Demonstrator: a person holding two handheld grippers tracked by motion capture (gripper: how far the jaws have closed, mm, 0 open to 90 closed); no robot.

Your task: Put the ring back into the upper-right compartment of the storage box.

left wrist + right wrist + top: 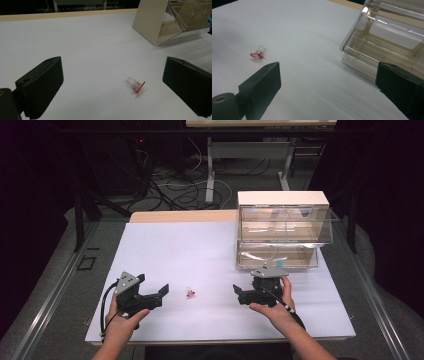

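A small clear bulb-like piece with a red base [190, 293] lies on its side on the white table top [200, 255], between the two grippers. My left gripper [161, 296] rests to its left, held by a hand, jaws pointing at it. In the left gripper view the piece [135, 85] lies just ahead, between the wide-apart jaws of that open gripper [113, 86]. My right gripper [237, 295] sits to the right of the piece and is also open. In the right gripper view, with its gripper [329, 88] empty, the piece [257, 54] lies at the far left.
A clear plastic drawer unit [280, 232] with a pale top stands at the table's back right, its lower drawer [387, 42] pulled out toward my right gripper. Beyond the table are a dark floor, cables and desk legs [210, 170].
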